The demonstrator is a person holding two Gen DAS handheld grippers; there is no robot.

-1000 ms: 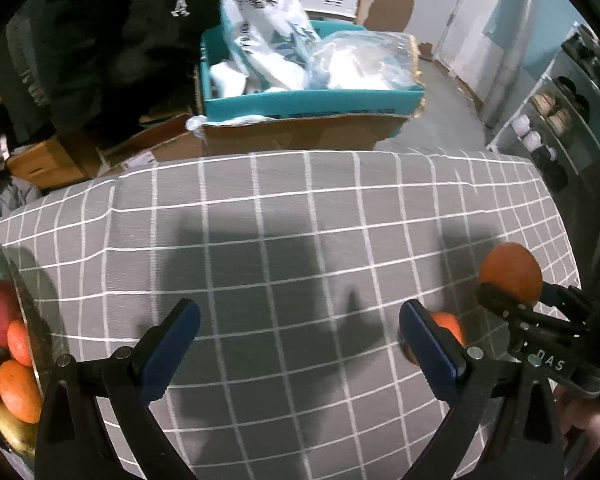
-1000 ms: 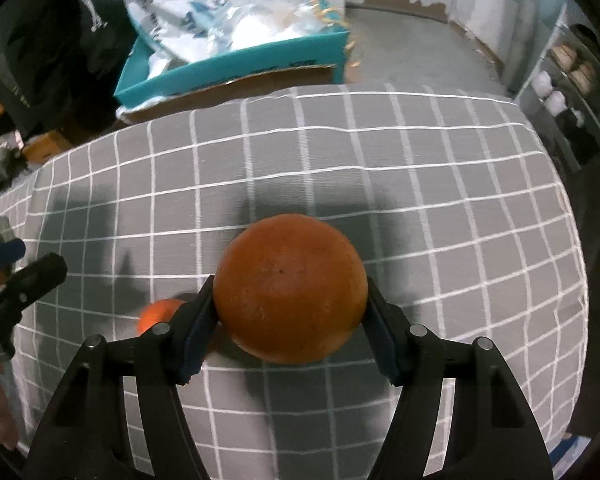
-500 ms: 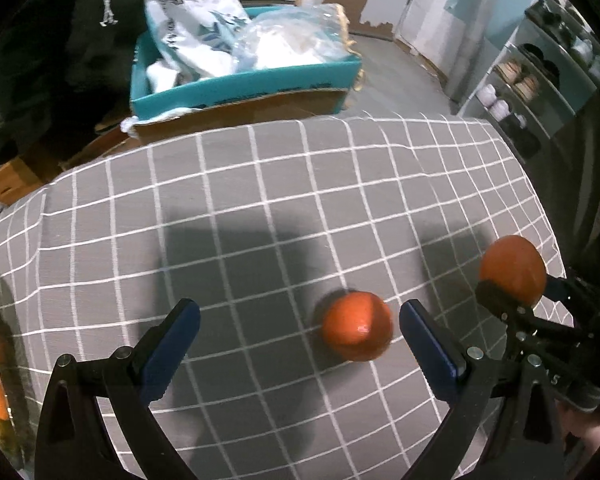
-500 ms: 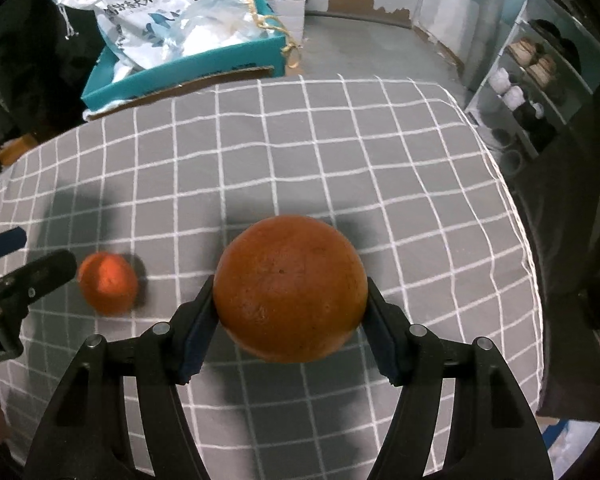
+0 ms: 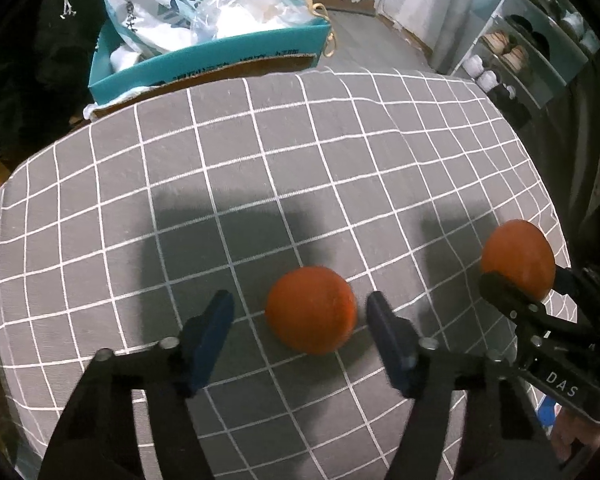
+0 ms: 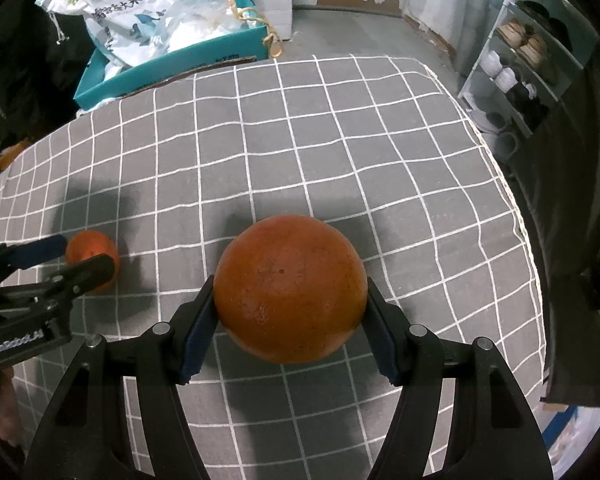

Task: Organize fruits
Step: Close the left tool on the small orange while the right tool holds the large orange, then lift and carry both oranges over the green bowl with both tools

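A small orange [image 5: 311,314] lies on the grey checked tablecloth [image 5: 260,168]. My left gripper [image 5: 300,316] is open, its blue pads on either side of this orange with gaps on both sides. The same orange shows in the right wrist view [image 6: 90,254], partly behind the left gripper [image 6: 70,256]. My right gripper [image 6: 290,312] is shut on a large orange [image 6: 290,292] and holds it above the cloth. That large orange also shows in the left wrist view [image 5: 518,258], at the right, in the right gripper [image 5: 516,280].
A teal cardboard box [image 5: 204,60] with plastic bags stands beyond the table's far edge. A shelf with shoes [image 5: 500,52] is at the far right. The table's right edge [image 6: 520,220] drops off close to the right gripper.
My left gripper has moved right and forward, so the small orange now sits between its pads, and the pads have closed in. The fruit bowl has left its view. The right gripper still holds the large orange.
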